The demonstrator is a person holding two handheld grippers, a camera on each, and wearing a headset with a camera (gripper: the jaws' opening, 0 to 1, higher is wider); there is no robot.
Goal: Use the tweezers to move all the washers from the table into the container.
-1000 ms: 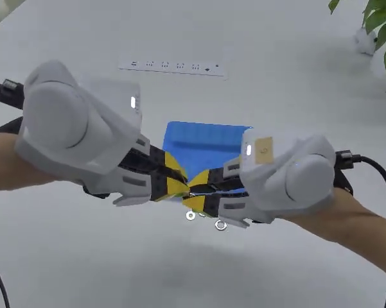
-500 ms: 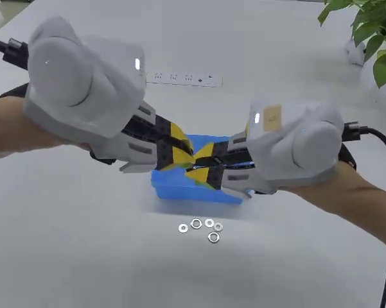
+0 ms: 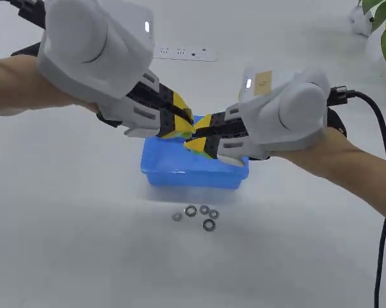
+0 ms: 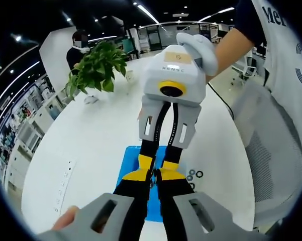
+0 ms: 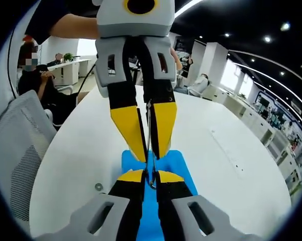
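Several small metal washers [image 3: 197,215] lie in a cluster on the white table, just in front of the blue container [image 3: 180,173]. My left gripper [image 3: 183,125] and right gripper [image 3: 194,142] meet tip to tip above the container. In the right gripper view, thin metal tweezers [image 5: 149,145] run between the left gripper's yellow fingers [image 5: 163,125] and down into my right gripper [image 5: 151,176]; both are shut on them. The left gripper view has the washers [image 4: 193,174] to the right of the container [image 4: 128,160].
A white power strip [image 3: 180,53] lies at the back of the table and a green plant [image 3: 379,25] stands at the far right. A black cable [image 3: 380,192] trails from the right gripper. A grey chair [image 5: 15,140] stands beside the table.
The head camera has shifted, so the washers now show in full in front of the container. The two grippers stay tip to tip and now hang over the container instead of its front edge.
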